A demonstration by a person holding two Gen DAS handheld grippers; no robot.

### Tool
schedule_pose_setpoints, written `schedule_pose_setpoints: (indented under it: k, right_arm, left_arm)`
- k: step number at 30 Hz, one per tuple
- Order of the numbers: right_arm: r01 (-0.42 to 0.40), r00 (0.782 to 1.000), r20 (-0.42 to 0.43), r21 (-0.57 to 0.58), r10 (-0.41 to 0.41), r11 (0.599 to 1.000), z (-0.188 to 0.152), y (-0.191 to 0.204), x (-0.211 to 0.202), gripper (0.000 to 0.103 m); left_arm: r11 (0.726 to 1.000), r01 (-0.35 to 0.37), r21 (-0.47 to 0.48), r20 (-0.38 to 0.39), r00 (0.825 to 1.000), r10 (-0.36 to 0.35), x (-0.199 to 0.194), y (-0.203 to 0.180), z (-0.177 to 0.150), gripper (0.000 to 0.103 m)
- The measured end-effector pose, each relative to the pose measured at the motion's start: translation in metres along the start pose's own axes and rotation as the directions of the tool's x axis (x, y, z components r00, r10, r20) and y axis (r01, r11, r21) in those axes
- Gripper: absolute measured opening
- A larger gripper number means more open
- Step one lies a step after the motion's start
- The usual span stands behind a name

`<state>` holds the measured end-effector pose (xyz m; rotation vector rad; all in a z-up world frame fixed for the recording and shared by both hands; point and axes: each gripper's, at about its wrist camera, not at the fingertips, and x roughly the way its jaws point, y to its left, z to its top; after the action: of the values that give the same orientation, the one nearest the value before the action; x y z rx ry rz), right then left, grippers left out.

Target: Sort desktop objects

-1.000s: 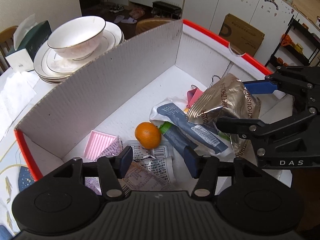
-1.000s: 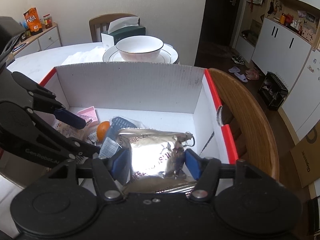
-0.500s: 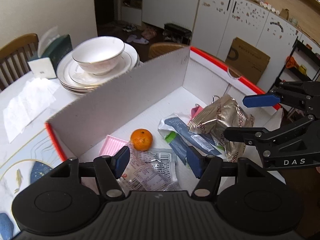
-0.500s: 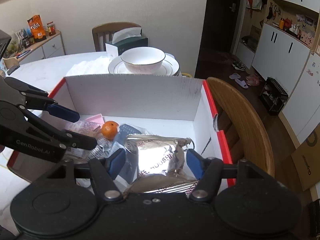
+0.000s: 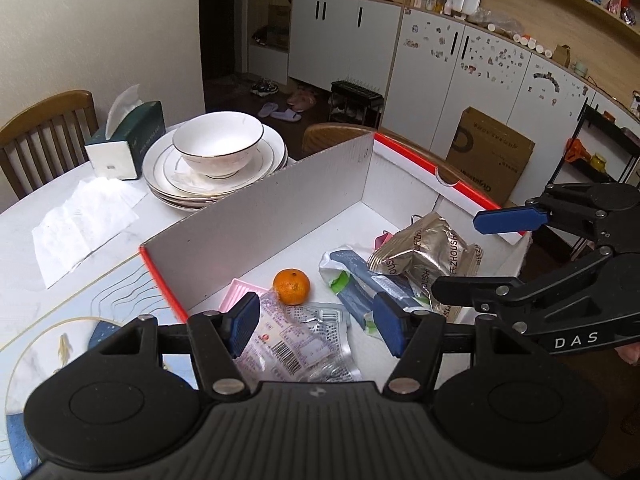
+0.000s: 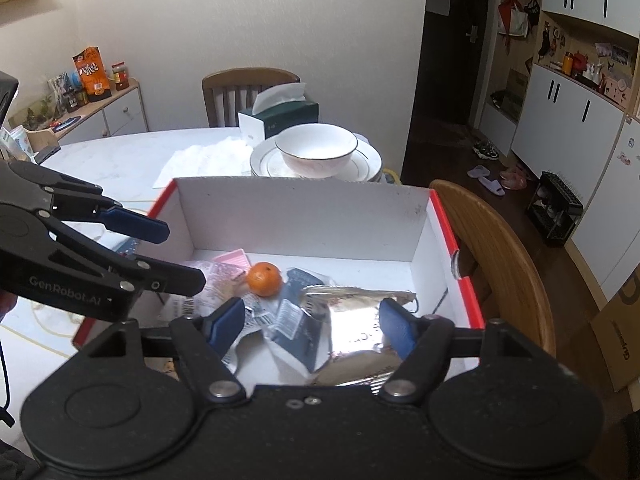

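Where the open white cardboard box with the red outer rim [image 5: 256,216] sits on the pale table [image 5: 24,216], I see the sorted things lying loose on its floor: a small round orange tangerine [image 5: 291,286] near the middle, a crinkled gold foil snack bag [image 5: 424,252] toward the right end, a dark blue and white plastic wrapper [image 5: 362,280] between the two, a clear printed packet with barcodes [image 5: 298,340] at the near edge, and a ribbed pink plastic tray [image 5: 240,290] just beside the tangerine on the left. From my left gripper [image 5: 316,326] I look down over the clear packet; its blue pads are parting and nothing is caught between them, so it has let go. My right gripper [image 6: 312,326] hangs above the foil bag, which from this side glares silver [image 6: 352,320]; its jaws are widening too, and the pads stand clear of the bag on both sides, empty. Each gripper shows in the other's view, at the box's opposite ends. Beyond the far wall stands a white bowl with a thin gold rim [image 5: 218,148] on a stack of white plates [image 5: 160,176], with a dark green tissue box [image 5: 128,140] and a crumpled white tissue [image 5: 80,224] to its left, and wooden chairs around the table.
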<state>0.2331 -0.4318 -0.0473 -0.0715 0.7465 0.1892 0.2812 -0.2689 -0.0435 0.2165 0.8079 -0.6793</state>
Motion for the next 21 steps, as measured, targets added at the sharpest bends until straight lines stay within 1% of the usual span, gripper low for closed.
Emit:
schedule_pose_setpoints:
  k: [2,6,8,10,14,19,21]
  right_arm:
    - [-0.001,1.0,0.005,0.009,0.001,1.0,0.0,0.004,-0.004,0.075]
    - [0.0,1.0,0.02,0.029,-0.001,1.0,-0.001,0.012,-0.012,0.077]
    - [-0.005,1.0,0.026,0.036,0.004,0.999,-0.001,0.017,-0.015,0.077]
    - [-0.007,0.999,0.036,0.041,0.006,0.999,-0.002,0.021,-0.019,0.078]
    - [-0.005,0.999,0.053,0.061,0.002,0.998,-0.003,0.029,-0.026,0.079]
    - [0.004,0.998,0.065,0.087,-0.01,0.996,-0.007,0.037,-0.033,0.081]
    - [0.009,0.997,0.07,0.095,-0.016,0.995,-0.009,0.041,-0.037,0.081]
  left_arm:
    - [1.0,0.005,-0.009,0.003,1.0,-0.005,-0.006,0.003,-0.004,0.068]
    - [1.0,-0.001,-0.018,0.015,1.0,0.002,-0.018,0.009,-0.012,0.069]
    - [1.0,-0.001,-0.02,0.017,1.0,0.001,-0.024,0.012,-0.016,0.073]
    - [1.0,0.001,-0.019,0.02,1.0,-0.001,-0.029,0.014,-0.019,0.074]
    - [1.0,-0.006,-0.014,0.027,1.0,0.007,-0.038,0.019,-0.027,0.084]
    - [1.0,-0.004,-0.014,0.04,0.999,0.005,-0.049,0.024,-0.034,0.087]
    - [1.0,0.0,-0.01,0.048,0.999,0.0,-0.054,0.025,-0.037,0.102]
